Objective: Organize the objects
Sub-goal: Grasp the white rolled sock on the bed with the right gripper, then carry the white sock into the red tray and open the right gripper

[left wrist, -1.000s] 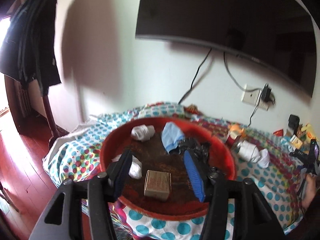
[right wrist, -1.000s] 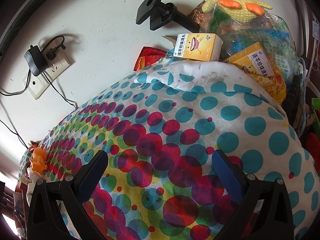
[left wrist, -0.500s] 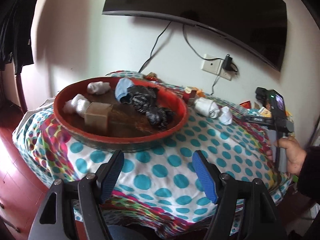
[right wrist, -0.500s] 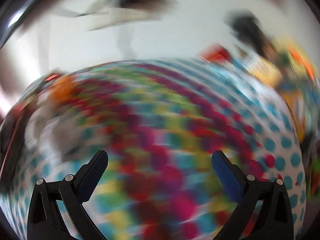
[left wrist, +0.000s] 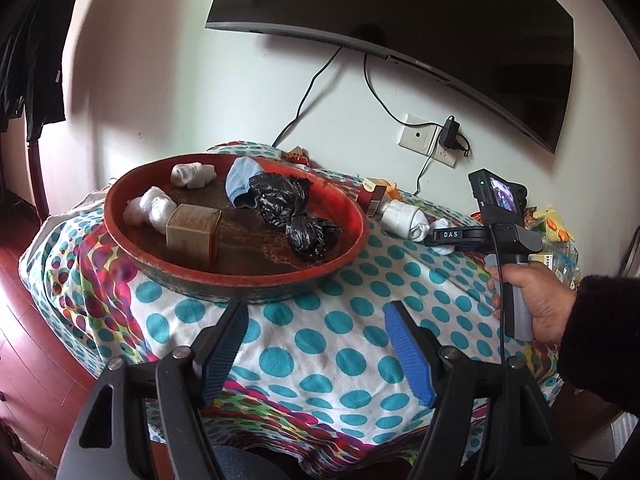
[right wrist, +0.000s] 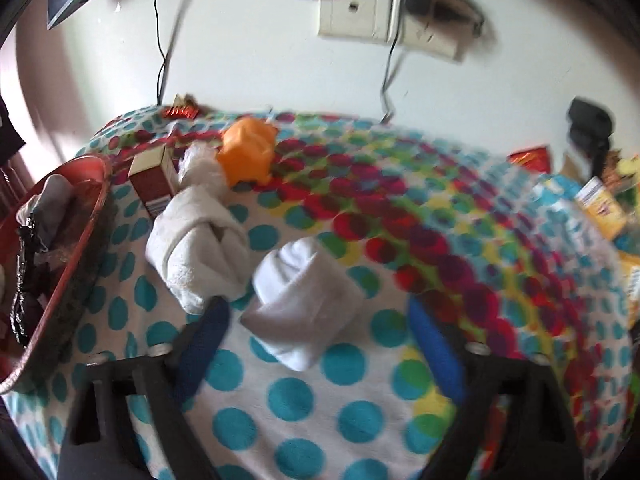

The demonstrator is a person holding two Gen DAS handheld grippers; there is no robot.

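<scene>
— Which tool is nearer the small white roll (right wrist: 304,300)?

— My right tool (right wrist: 316,340). The roll lies on the dotted worktop (right wrist: 360,420) just ahead of it, a little toward the left finger, its long axis slanting across the gap. The jaws have just been closing in but touch nothing yet.

— And the left?

— The left tool (left wrist: 316,344) hangs wide and empty, with the red tray (left wrist: 320,272) ahead of it to the left.

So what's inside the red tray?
The red tray holds two white rolled socks, a light blue sock, a brown box and two black crumpled bags. Anything beneath them is hidden.
</scene>
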